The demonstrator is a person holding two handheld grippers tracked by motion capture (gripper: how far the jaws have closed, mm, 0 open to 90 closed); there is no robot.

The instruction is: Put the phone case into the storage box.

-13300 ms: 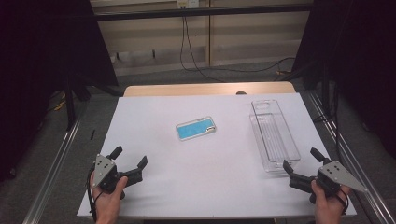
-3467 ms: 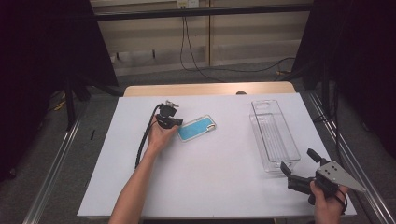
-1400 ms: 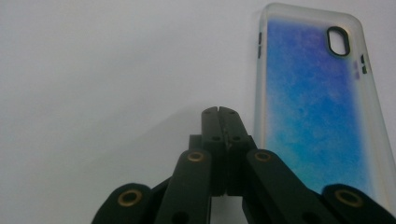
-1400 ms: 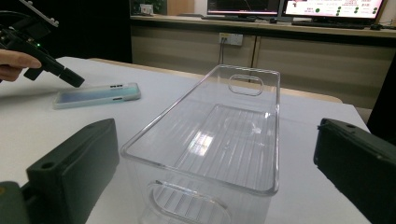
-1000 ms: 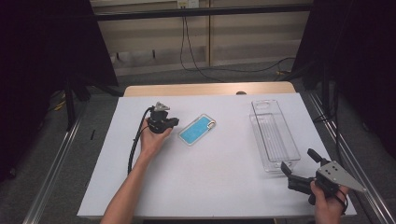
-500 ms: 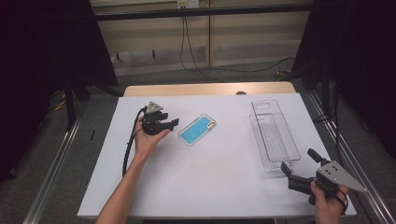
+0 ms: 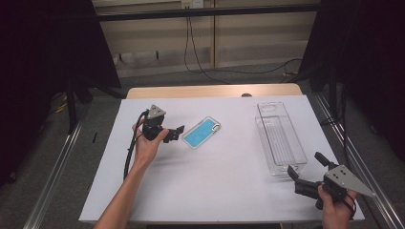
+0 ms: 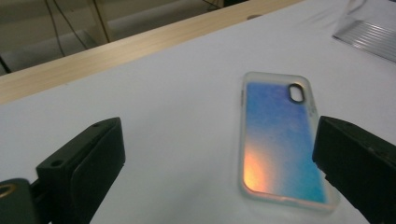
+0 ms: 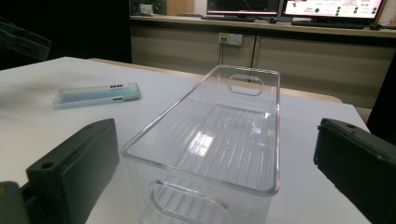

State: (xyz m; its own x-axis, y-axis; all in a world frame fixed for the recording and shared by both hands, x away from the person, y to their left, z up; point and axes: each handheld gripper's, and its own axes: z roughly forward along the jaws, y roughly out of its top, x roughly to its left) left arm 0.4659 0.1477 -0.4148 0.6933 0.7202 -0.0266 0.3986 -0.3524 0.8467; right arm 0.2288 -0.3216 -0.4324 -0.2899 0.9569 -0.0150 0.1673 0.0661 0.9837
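1. Blue phone case with frosted translucent rim point(image 7: 202, 133): lies flat mid-table, left of the clear plastic bin point(image 7: 280, 138). Probably light, flexible, slippery; take across the long edges.
2. Left gripper point(image 7: 175, 134): jaws wide, just beside the case, empty.
3. Right gripper point(image 7: 305, 173): jaws wide, near the bin's end, empty.

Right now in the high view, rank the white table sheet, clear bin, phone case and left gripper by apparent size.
1. White table sheet
2. Clear bin
3. Phone case and left gripper: look alike, unranked.
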